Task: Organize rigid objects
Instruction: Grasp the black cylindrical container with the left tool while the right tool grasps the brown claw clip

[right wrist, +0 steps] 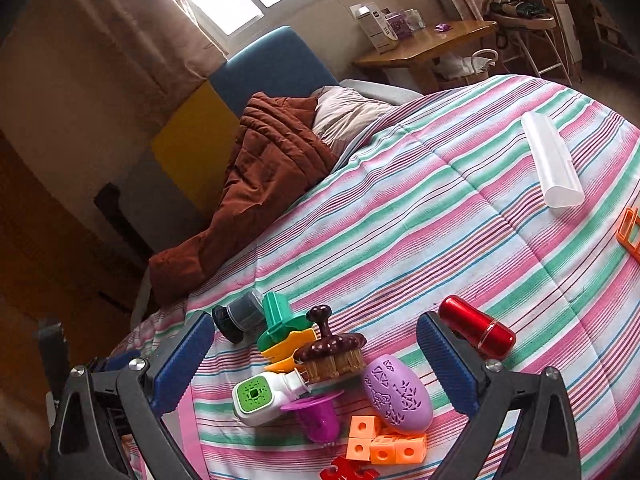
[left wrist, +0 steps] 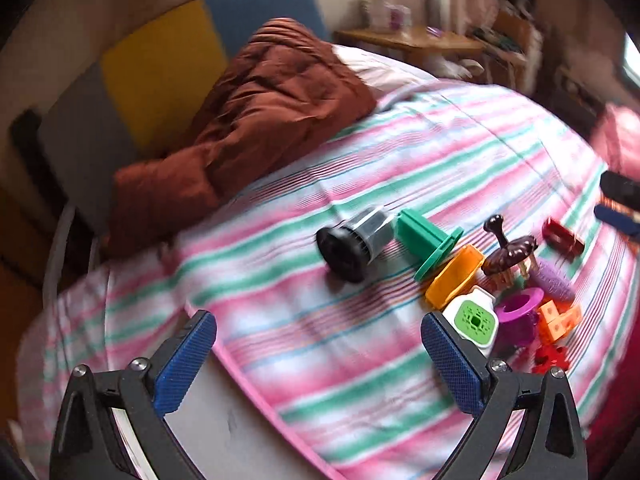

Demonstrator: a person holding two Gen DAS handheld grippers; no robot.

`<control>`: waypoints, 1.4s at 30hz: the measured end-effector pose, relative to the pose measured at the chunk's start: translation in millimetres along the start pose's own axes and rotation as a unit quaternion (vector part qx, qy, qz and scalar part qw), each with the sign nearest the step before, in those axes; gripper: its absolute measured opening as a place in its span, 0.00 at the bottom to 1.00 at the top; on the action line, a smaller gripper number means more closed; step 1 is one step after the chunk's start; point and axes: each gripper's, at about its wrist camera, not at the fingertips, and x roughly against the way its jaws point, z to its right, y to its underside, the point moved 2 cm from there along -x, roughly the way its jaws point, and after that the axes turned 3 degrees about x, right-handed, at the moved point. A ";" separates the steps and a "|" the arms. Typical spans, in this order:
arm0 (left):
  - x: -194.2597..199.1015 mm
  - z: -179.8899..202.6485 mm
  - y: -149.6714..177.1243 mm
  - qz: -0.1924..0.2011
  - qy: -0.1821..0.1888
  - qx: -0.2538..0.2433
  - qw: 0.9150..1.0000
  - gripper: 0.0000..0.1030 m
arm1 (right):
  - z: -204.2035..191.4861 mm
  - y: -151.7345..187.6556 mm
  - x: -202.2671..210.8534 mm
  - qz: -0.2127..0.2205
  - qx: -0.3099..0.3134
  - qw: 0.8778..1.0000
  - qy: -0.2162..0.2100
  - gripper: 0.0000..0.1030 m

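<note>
Both grippers were held above the bed [right wrist: 460,208], jaws spread wide and empty. The left gripper [left wrist: 320,354] stood over bare striped cover near the bed's edge; the right gripper [right wrist: 316,358] stood directly over the main pile.

Nearest in the right view lay a red puzzle piece [right wrist: 346,468] and orange cubes [right wrist: 384,442], touching one another. Just beyond them were a magenta cup [right wrist: 316,416], a white dispenser with a green face [right wrist: 260,398] and a lilac egg [right wrist: 398,394]. Behind these sat a brown brush [right wrist: 332,354], resting against a yellow piece [right wrist: 290,346], with a green flanged part [right wrist: 276,314] and a grey-black filter [right wrist: 238,314] at the pile's far end. These items were touching or nearly so, in one loose cluster.

A red cylinder [right wrist: 478,332] lay just beside the right-hand finger, slightly apart from the cluster. Well apart, farther up the bed, lay a white tube [right wrist: 552,160], and an orange frame [right wrist: 630,234] sat at the right margin, partly cut off.

No bin, tray or other container was visible. Judgement: gathering appeared well advanced, with most objects collected in one place. The cylinder, tube and frame appeared outstanding. Whether the cluster itself required further sorting could not be determined.
</note>
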 end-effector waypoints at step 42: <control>50.0 -9.0 68.7 0.042 0.091 0.118 0.988 0.42 | 22.6 7.0 -24.3 -0.058 -0.043 0.997 0.013 0.90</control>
